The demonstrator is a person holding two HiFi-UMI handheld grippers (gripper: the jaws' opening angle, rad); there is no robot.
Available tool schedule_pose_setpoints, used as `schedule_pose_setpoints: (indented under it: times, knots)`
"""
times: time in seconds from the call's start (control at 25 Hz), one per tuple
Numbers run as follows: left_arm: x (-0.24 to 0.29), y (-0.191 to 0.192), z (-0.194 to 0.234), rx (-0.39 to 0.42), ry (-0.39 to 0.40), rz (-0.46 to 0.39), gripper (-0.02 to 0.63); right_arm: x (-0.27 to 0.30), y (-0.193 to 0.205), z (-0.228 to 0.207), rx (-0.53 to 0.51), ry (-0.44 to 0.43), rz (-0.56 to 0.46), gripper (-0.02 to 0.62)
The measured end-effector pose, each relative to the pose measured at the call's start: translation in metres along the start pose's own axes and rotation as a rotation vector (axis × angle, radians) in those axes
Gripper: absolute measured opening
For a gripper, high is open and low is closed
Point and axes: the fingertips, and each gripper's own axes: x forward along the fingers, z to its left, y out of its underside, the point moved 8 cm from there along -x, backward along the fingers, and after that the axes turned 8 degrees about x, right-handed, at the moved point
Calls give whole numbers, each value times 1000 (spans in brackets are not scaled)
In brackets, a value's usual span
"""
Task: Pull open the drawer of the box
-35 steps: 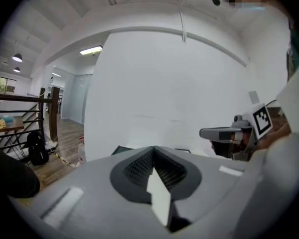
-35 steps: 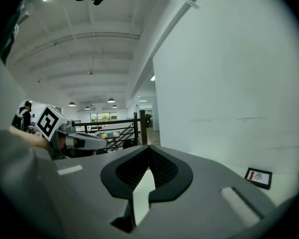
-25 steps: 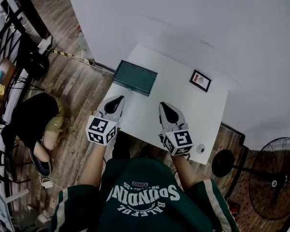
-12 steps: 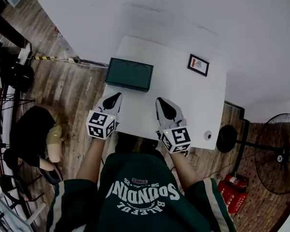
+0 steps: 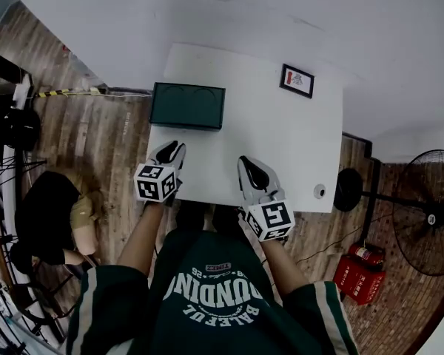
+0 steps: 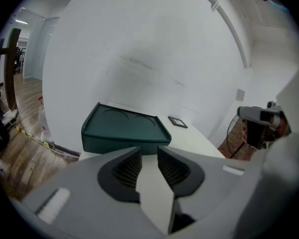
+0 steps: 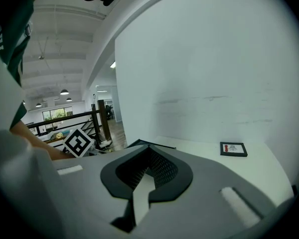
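The dark green box (image 5: 187,106) stands at the white table's (image 5: 281,139) back left, its drawer front closed and facing me. In the left gripper view the box (image 6: 124,128) lies just beyond the jaws. My left gripper (image 5: 173,153) hovers over the table's front edge, short of the box. Its jaws are opening, with a narrow gap and nothing between the pads (image 6: 129,166). My right gripper (image 5: 252,171) hangs over the front edge further right, jaws shut and empty. The right gripper view shows the box's corner (image 7: 139,144) past its closed pads (image 7: 162,168).
A small framed picture (image 5: 297,80) lies at the table's back right, and a small round object (image 5: 320,191) sits near the front right corner. A standing fan (image 5: 422,213) and a red item (image 5: 362,276) are on the floor to the right. A wall runs behind the table.
The head view has swung, so the table and box now sit squarer and higher in the picture. Both grippers have stayed over the table's front edge.
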Motion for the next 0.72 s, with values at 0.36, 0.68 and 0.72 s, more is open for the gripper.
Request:
schedule_pose_setpoints:
  times: [0.36,0.68,0.72]
  knots:
    - [56,18,31,-243,-30,91,169,-20,13,-12,22,80,31,-2]
    - [85,28,48,-333,-77,158,167,-37,19,-26,46,150,34,-2]
    - [86,28,48,-327,-81,158,157,-38,19,-27,48,155,35,-2]
